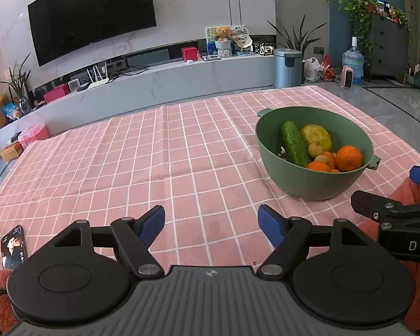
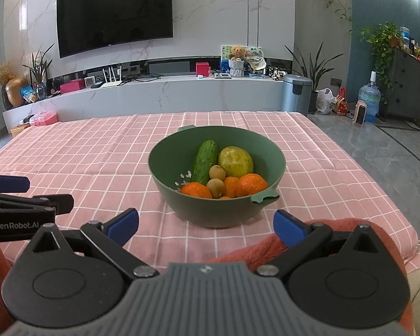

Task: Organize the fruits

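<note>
A green bowl [image 2: 182, 204] stands on the pink checked tablecloth [image 2: 98, 156]. It holds a cucumber [image 2: 205, 161], a yellow-green round fruit [image 2: 235, 161], oranges [image 2: 252, 184] and two small brown fruits [image 2: 215, 187]. My right gripper [image 2: 205, 224] is open and empty, just in front of the bowl. In the left wrist view the bowl [image 1: 313, 183] is ahead to the right, with the cucumber [image 1: 294, 143] and an orange [image 1: 349, 158] inside. My left gripper [image 1: 211, 225] is open and empty over bare cloth.
A phone [image 1: 13, 247] lies at the table's near left edge. A coral towel [image 2: 266, 249] lies at the near edge under my right gripper. Beyond the table are a TV console [image 2: 154, 92], a bin [image 2: 296, 92] and tiled floor on the right.
</note>
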`<state>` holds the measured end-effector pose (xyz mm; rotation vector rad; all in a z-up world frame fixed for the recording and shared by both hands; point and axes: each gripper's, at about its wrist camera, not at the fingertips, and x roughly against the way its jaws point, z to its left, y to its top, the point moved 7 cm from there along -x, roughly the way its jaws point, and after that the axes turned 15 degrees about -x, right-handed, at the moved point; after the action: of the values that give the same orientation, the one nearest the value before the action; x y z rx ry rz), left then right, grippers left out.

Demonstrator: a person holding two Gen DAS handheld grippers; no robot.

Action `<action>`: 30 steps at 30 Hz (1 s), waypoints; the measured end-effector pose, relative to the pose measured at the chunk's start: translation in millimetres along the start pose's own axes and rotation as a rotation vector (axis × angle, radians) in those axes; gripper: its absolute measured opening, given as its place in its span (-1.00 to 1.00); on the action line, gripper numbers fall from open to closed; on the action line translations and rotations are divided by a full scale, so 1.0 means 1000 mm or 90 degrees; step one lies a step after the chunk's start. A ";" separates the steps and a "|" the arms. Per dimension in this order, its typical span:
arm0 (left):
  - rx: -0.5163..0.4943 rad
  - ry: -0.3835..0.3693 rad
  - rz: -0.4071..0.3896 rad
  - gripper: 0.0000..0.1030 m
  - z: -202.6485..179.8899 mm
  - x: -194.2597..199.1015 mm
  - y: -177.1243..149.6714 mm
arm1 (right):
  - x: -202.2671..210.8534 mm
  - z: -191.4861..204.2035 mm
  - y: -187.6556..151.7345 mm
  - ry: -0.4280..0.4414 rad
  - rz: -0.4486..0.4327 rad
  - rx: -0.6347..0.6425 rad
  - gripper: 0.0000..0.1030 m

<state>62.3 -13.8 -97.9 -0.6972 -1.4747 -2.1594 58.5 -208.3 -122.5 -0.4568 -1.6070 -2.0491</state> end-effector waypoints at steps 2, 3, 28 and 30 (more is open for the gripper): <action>0.000 0.000 -0.001 0.72 0.000 0.001 0.001 | 0.000 0.000 0.000 0.000 0.000 0.001 0.91; 0.000 0.000 0.000 0.72 0.000 0.001 0.001 | -0.001 0.000 0.000 0.000 0.000 0.001 0.91; 0.003 0.000 0.000 0.72 0.000 0.002 0.001 | -0.002 -0.001 -0.001 -0.003 0.003 0.006 0.91; 0.005 -0.003 0.000 0.72 0.000 0.002 0.001 | -0.002 -0.001 -0.001 -0.003 0.003 0.007 0.91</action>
<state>61.3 -14.4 -95.4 -0.6994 -1.4847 -2.1525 59.6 -208.5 -124.0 -0.4607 -1.6173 -2.0366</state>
